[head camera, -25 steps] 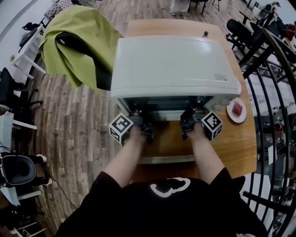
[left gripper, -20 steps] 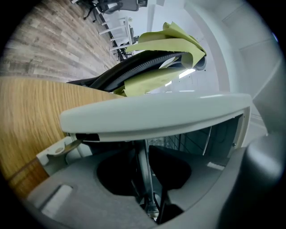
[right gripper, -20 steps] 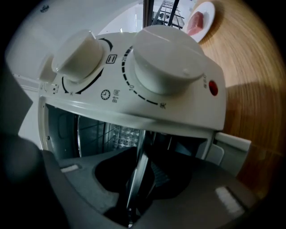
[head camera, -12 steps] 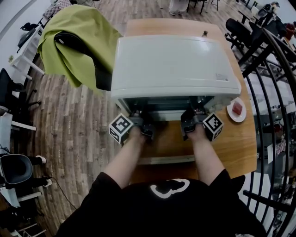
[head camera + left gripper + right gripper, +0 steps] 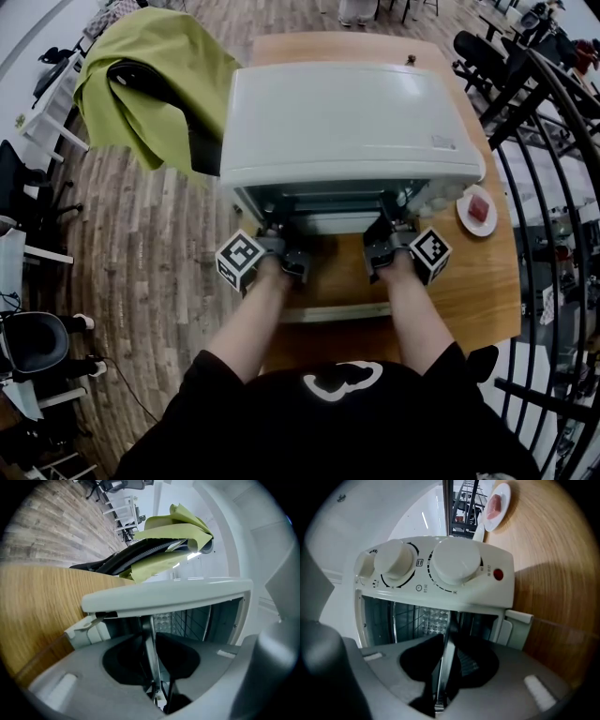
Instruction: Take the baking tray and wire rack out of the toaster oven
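- The left gripper (image 5: 274, 232) is held level at the open mouth of the toaster oven (image 5: 347, 117); its jaws have just been closing and now pinch the thin front rim of the baking tray (image 5: 323, 223), with that metal edge running straight between the pads
- The right gripper (image 5: 392, 231) sits level beside it, well apart along the same rim, its jaws narrowed onto the tray edge in the same way, pads pressed against the metal on both sides
- The baking tray spans from one claw to the other, its pale front lip just outside the oven opening and the rest reaching ahead of the jaws into the cavity
- The wire rack (image 5: 190, 620) shows as a dark grid inside the cavity, ahead of the left claw and beyond the tray rim it grips; how it lies against the tray I cannot tell
- The oven door (image 5: 333, 312) is folded down flat beneath both claws, its handle nearer the person than the jaws are
- Two white knobs (image 5: 454, 566) and a small red lamp (image 5: 498, 574) sit on the control panel just outside the right claw
- A white plate (image 5: 478, 223) with a piece of red meat (image 5: 479, 208) rests on the wooden table (image 5: 469, 291), out past the right claw
- A green cloth (image 5: 150, 75) draped over a black chair (image 5: 202, 141) stands out past the left claw, beside the oven
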A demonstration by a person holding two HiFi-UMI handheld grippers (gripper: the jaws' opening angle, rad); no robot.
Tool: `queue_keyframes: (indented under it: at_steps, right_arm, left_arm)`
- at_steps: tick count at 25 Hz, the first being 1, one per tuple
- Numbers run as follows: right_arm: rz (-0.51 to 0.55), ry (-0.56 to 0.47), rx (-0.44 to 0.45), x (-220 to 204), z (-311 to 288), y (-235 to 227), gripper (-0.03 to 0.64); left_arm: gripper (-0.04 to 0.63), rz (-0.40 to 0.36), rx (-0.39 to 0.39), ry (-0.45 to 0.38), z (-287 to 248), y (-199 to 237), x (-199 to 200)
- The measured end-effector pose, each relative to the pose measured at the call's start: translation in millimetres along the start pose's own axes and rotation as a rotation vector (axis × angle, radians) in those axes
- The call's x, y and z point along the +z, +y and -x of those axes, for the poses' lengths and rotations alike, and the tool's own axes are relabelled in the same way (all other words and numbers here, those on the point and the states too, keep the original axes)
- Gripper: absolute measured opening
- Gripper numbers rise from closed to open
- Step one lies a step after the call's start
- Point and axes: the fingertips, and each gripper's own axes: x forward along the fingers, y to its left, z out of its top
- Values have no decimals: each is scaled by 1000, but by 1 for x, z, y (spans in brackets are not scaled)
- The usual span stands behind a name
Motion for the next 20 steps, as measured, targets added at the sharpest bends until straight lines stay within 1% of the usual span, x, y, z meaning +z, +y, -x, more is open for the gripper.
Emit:
queue_keyframes:
  at_steps: [12, 20]
  right_arm:
    - [-16, 18, -23, -12, 41, -1, 95]
    - [-23, 36, -31, -18, 71, -2, 95]
  left_arm:
    - [92, 16, 36, -5, 39, 1, -18]
    - [92, 7, 47, -20, 65, -1, -32]
